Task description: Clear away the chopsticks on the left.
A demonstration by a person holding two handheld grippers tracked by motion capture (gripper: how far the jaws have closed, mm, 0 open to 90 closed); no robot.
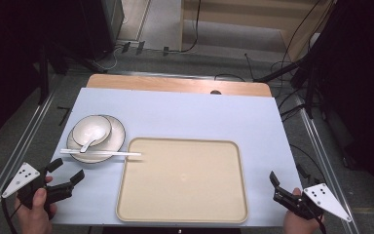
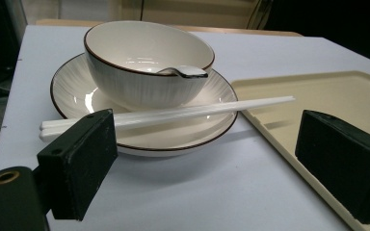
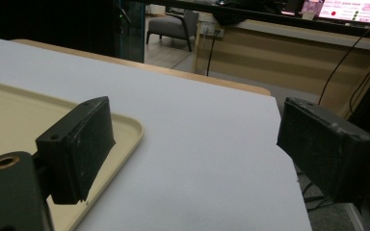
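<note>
A white bowl (image 1: pixel 93 128) with a dark rim sits on a matching plate (image 1: pixel 117 138) at the table's left, and a white spoon (image 1: pixel 87 145) leans inside it. A pair of white chopsticks (image 1: pixel 100 153) lies across the plate's near edge, its tips reaching over the beige tray (image 1: pixel 182 180). My left gripper (image 1: pixel 66 171) hovers open near the front left corner, pointing at the plate (image 2: pixel 67 91), bowl (image 2: pixel 144 62) and chopsticks (image 2: pixel 173 114), with nothing between its jaws. My right gripper (image 1: pixel 276 187) is open at the front right, beside the tray (image 3: pixel 29 120).
A pale blue cover (image 1: pixel 190 117) lies over the wooden table, whose bare strip (image 1: pixel 175 84) shows at the back. Metal rails (image 1: pixel 321 146) run along both sides. Cables (image 1: pixel 292 63) and dark stands crowd the floor beyond the far edge.
</note>
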